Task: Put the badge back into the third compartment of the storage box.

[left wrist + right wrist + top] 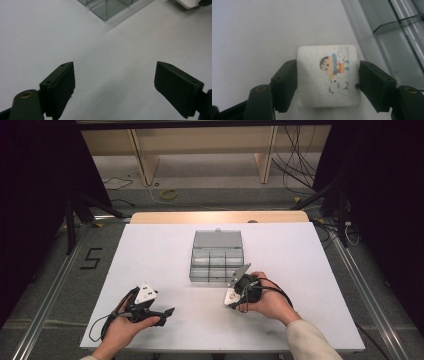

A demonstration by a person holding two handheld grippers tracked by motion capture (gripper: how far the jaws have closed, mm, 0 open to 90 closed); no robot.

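Here the right gripper (327,82) has a white square towel (327,75) printed with a cartoon figure between its jaws, one jaw against each side edge so that it is clamped on it, just beside the clear compartment box (217,256) on the white table (150,255). Over at the near left, the left gripper (114,85) sits with its jaws wide apart above bare tabletop, well apart from the towel.

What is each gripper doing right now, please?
Left gripper: open, jaws wide apart over the bare white table, holding nothing.
Right gripper: jaws against both sides of a white square block with a cartoon print; a firm grip cannot be told.
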